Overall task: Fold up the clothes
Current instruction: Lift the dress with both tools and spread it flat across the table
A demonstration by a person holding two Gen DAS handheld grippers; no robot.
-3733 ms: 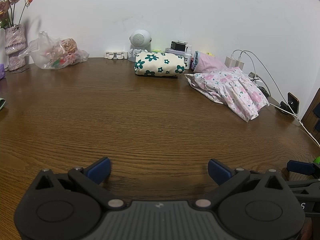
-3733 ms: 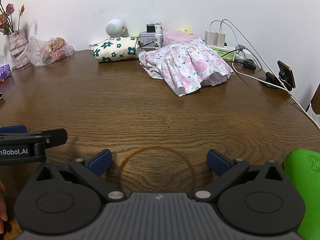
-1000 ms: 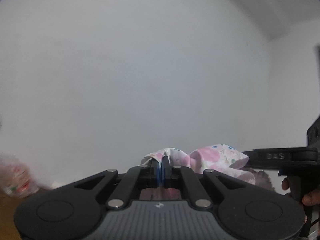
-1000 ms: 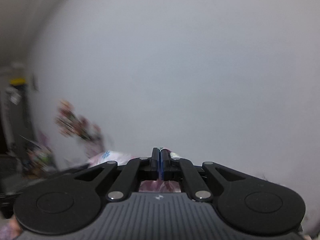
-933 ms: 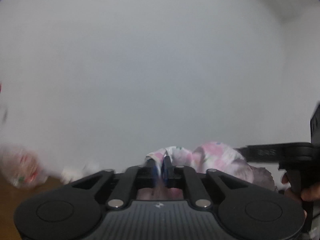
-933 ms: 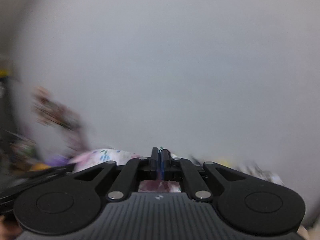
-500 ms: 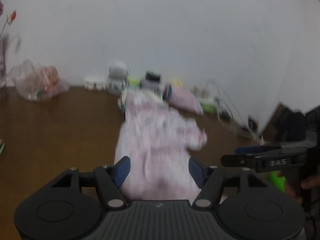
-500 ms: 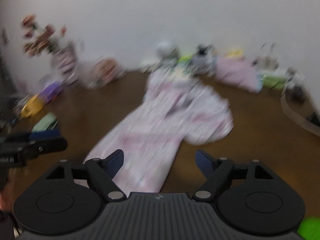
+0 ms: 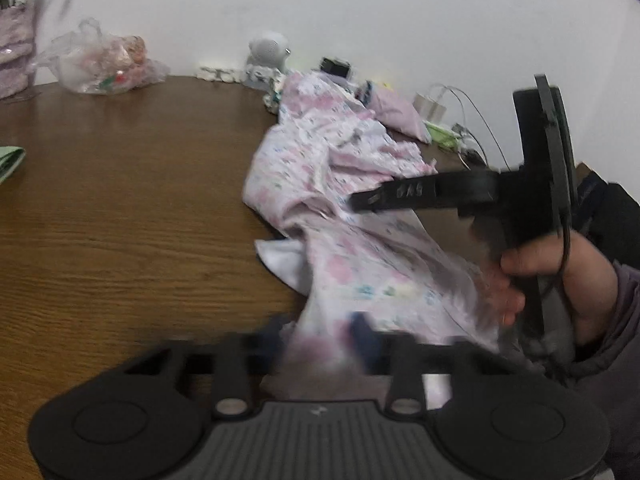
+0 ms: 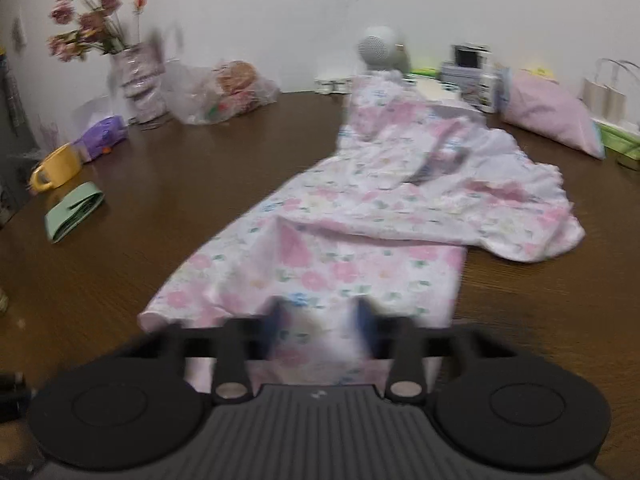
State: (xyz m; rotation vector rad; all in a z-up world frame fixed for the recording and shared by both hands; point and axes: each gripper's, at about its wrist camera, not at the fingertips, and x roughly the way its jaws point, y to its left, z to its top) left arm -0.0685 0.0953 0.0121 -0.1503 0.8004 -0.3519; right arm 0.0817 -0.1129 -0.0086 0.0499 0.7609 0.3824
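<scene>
A pink floral dress lies stretched out on the brown wooden table, crumpled at its far end. My left gripper sits low over the dress's near edge; its blurred jaws are closing, still apart, with cloth bunched between them. In the right wrist view the dress runs away from my right gripper, whose smeared fingers close in on the near hem. The right gripper also shows in the left wrist view, held by a hand above the dress.
Along the wall stand a plastic bag, a vase of flowers, a round white speaker, a pink folded cloth and chargers. At the left lie a yellow cup and a green strap.
Both grippers came down from high against the wall, shut on the dress. Half a second ago they stood wide open over it on the table; now their jaws are much narrower around its near edge.
</scene>
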